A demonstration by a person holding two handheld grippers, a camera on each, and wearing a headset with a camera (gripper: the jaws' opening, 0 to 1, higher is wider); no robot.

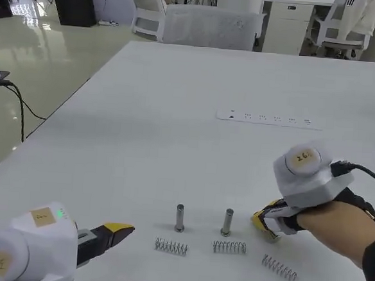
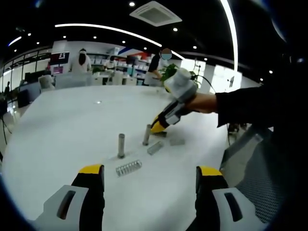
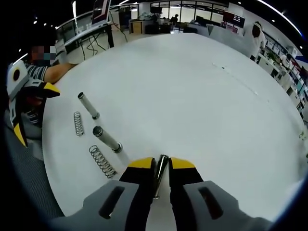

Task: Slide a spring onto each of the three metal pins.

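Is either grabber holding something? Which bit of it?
The right gripper pinches a slim silver metal pin by its shaft, between its yellow-tipped fingers. The left gripper is open and holds nothing.

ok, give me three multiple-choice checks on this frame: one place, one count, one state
1. Where are the three springs?
A. lying on the table near the pins
B. slid onto the pins
C. stacked in a tray

2. How many pins stand free on the table?
A. one
B. two
C. three

3. What state are the right tongs in?
A. wide open
B. shut on a spring
C. shut on the third pin

Key:
1 A: in the head view all three springs lie flat on the table, none on a pin.
2 B: two pins stand upright there.
3 C: the right gripper view shows a metal pin clamped between its tongs.
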